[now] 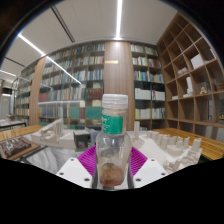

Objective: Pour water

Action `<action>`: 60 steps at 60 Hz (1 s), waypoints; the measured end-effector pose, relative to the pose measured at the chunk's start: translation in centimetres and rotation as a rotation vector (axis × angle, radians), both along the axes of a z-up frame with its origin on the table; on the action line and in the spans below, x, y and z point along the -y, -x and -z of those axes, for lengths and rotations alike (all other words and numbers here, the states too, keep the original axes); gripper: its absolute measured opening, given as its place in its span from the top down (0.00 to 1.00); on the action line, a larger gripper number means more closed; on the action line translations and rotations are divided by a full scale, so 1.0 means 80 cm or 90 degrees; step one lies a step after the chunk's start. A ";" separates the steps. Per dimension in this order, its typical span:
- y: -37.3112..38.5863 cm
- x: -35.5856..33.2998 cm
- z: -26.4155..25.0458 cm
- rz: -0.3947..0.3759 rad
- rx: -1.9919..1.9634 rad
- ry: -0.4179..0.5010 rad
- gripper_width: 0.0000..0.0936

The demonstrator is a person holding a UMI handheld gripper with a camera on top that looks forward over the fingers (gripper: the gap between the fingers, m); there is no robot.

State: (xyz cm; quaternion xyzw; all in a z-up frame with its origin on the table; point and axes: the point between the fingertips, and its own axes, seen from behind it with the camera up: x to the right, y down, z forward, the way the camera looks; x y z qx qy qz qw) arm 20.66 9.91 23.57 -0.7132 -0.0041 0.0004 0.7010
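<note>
A clear plastic bottle [112, 140] with a white cap and a green label stands upright between my fingers, its base showing a brownish tint. My gripper [112, 163] is shut on the bottle, with the magenta pads [87, 159] pressing its lower body from both sides. The bottle is held up in the air, above the tables. No cup or other vessel shows in this view.
White architectural models [45, 132] cover the wooden tables [207, 147] at left and right. Tall bookshelves [85, 85] line the far wall, and open wooden shelving [195, 80] runs along the right side.
</note>
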 end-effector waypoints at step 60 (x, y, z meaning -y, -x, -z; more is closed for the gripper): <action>-0.020 0.223 0.124 0.099 0.015 0.255 0.08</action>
